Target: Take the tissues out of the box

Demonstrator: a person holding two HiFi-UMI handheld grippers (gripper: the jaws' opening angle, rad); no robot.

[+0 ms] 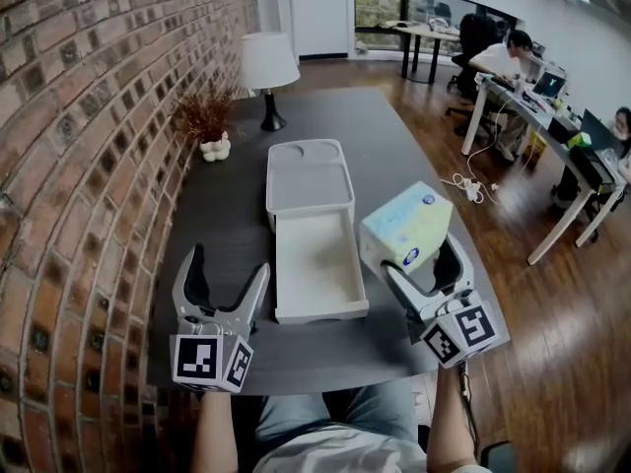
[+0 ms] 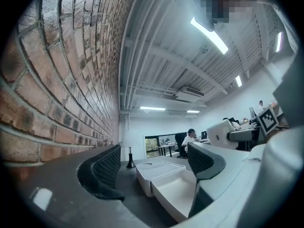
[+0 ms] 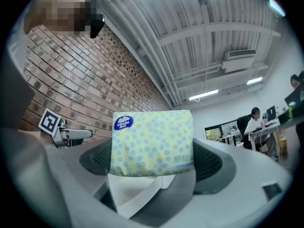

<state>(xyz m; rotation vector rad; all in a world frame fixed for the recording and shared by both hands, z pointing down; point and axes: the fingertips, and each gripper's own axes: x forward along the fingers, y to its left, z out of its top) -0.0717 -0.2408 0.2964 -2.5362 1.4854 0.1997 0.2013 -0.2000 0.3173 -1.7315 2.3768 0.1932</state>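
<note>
A white storage box (image 1: 309,180) stands mid-table, and its drawer (image 1: 315,264) is pulled out toward me and looks empty. My right gripper (image 1: 424,264) is shut on a pale yellow-green dotted tissue pack (image 1: 406,227), held in the air just right of the drawer. In the right gripper view the tissue pack (image 3: 152,141) fills the gap between the jaws of the right gripper (image 3: 152,160), with a white flap hanging below it. My left gripper (image 1: 228,264) stands open and empty, left of the drawer. In the left gripper view the box (image 2: 161,167) lies ahead of the open left gripper (image 2: 156,163).
A brick wall (image 1: 89,146) runs along the table's left side. A white lamp (image 1: 269,67) and a dried plant in a white vase (image 1: 209,126) stand at the table's far end. The dark table's front edge (image 1: 325,377) is close to me. People sit at desks (image 1: 532,87) far right.
</note>
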